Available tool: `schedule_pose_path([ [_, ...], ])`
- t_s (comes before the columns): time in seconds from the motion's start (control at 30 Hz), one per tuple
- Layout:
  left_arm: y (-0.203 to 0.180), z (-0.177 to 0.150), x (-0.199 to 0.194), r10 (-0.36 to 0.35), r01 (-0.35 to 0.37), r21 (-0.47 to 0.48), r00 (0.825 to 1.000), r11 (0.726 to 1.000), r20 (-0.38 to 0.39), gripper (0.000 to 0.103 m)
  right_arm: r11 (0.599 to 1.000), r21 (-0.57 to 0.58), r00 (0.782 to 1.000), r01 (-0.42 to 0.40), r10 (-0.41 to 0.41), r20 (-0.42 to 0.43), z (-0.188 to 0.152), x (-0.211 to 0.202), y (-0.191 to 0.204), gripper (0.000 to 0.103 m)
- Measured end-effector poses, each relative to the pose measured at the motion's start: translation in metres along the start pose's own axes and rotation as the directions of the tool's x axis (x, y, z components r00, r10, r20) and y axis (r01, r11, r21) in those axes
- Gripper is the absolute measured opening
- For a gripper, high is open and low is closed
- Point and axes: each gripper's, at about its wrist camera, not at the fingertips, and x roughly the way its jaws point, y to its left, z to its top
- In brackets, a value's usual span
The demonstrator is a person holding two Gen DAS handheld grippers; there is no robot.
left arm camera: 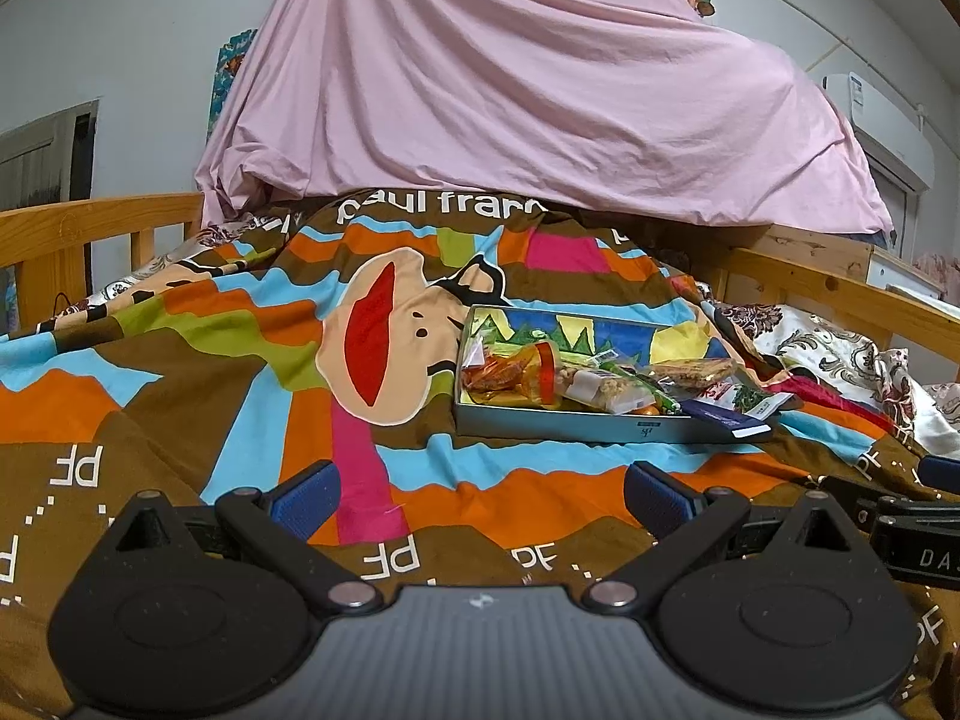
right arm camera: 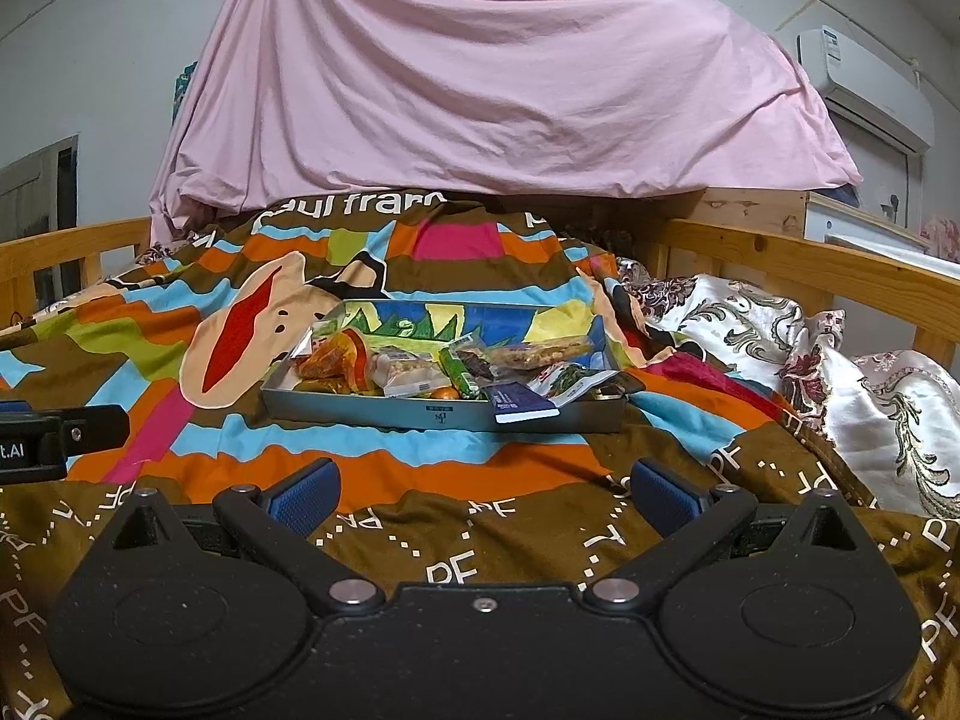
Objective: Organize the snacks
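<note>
The snacks [right arm camera: 432,366] lie heaped in a shallow tray [right arm camera: 384,411] on the bed, so the sorting looks barely begun or perhaps just finished; the pictures cannot settle which. Both the left tongs [left arm camera: 480,498] and right tongs [right arm camera: 486,492] gape wide and empty, well short of the tray. A next move would call for reaching forward to a single packet, likely the dark one [right arm camera: 522,405] overhanging the near rim.

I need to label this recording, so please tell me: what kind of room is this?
Most likely a bedroom. A patterned bedspread lies inside a wooden bed rail, an air conditioner hangs on the wall, and the snack tray sits on the bed.
</note>
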Motion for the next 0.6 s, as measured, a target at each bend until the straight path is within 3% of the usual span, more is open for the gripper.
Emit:
schedule_pose_path([
  [0.6,0.0024,-0.0012,0.0011,0.003,-0.003,-0.004,1.0,1.0,-0.006,0.103,1.0,-0.004,1.0,-0.002,0.002,-0.001,-0.0002,0.0006,0.0014,0.102],
])
